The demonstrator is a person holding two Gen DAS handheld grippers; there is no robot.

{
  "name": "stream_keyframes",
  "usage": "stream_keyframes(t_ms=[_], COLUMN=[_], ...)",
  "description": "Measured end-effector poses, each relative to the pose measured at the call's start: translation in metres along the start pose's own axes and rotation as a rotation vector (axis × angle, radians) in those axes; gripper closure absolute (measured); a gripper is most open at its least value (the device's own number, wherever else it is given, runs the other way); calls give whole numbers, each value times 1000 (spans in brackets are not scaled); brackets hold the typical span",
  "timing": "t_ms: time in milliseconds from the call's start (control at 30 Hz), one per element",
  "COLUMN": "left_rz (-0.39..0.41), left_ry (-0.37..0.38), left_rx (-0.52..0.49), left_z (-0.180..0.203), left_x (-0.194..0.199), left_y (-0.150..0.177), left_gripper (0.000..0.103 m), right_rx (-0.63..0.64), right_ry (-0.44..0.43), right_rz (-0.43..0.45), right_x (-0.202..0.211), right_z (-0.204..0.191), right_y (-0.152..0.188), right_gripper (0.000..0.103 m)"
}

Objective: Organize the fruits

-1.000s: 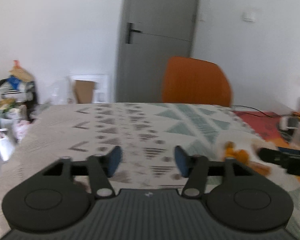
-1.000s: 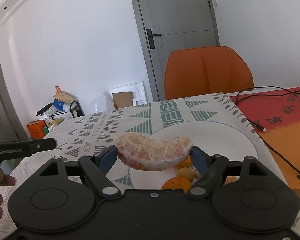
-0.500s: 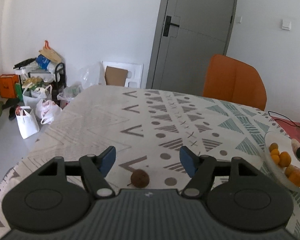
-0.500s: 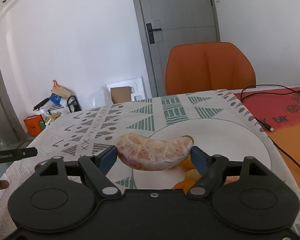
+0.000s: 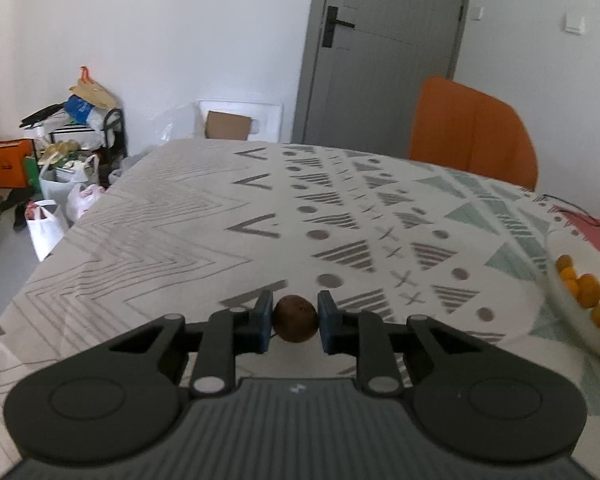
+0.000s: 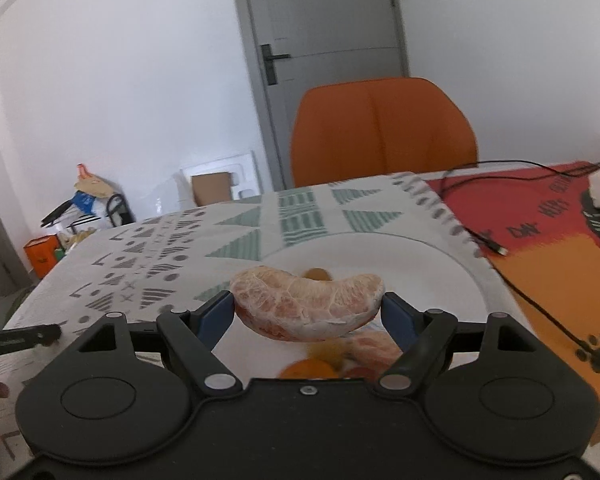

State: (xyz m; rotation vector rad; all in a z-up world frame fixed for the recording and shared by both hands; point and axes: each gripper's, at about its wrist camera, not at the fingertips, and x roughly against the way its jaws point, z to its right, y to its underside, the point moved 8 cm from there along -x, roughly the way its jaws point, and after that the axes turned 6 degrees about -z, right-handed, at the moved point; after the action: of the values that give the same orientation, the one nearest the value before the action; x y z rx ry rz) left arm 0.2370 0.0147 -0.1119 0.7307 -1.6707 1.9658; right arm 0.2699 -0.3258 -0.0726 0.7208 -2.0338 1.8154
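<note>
**Both grippers holding fruit over the patterned table**

In the left wrist view, the left gripper (image 5: 295, 320) is closed on a small brown round fruit (image 5: 295, 319); the blue pads (image 5: 265, 316) press it from either side. The fruit sits right between the fingertips, low over the tablecloth (image 5: 180, 232), which is pale with grey and green triangles, dots and crosses. Whether the fruit touches the cloth cannot be told. Far to the right, at the edge of this view, the rim of a white plate (image 5: 568, 300) shows with small orange fruits (image 5: 588, 288) on it, well apart from the brown fruit.

In the right wrist view, the left gripper's dark tip (image 6: 20, 338) shows at the far left edge, near the table's corner. The right gripper (image 6: 307, 312) grasps a peeled citrus segment (image 6: 306, 306), held lengthwise, with one end against each blue pad. The segment hangs above the near part of the white plate (image 6: 440, 264), and blurred orange pieces (image 6: 340, 356) lie on the plate under it. An orange chair (image 6: 384, 128) stands behind the table, and a black cable (image 6: 540, 304) crosses a red-and-orange mat (image 6: 540, 216) at the right.
</note>
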Motion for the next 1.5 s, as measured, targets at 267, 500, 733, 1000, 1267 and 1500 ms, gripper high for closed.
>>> stream_keyframes(t_ms=[267, 500, 733, 1000, 1267, 1500], left_rz=[17, 29, 35, 34, 39, 19], left_ry=[60, 128, 188, 287, 344, 373], left_rx=[-24, -59, -133, -227, -288, -341], left_z=[29, 56, 104, 171, 222, 256], left_x=[4, 5, 5, 13, 16, 13], left_y=[-9, -17, -27, -23, -21, -14], left_gripper=[81, 81, 81, 81, 81, 81], right_rx=[-29, -88, -81, -94, -124, -151], right_ry=[50, 116, 100, 72, 84, 84], right_rz=[7, 21, 26, 36, 51, 65], right_x=[-3, -9, 7, 26, 43, 52], right_z=[28, 51, 56, 72, 99, 118], right_y=[-2, -5, 3, 4, 6, 7], right_gripper=[26, 24, 16, 16, 16, 16])
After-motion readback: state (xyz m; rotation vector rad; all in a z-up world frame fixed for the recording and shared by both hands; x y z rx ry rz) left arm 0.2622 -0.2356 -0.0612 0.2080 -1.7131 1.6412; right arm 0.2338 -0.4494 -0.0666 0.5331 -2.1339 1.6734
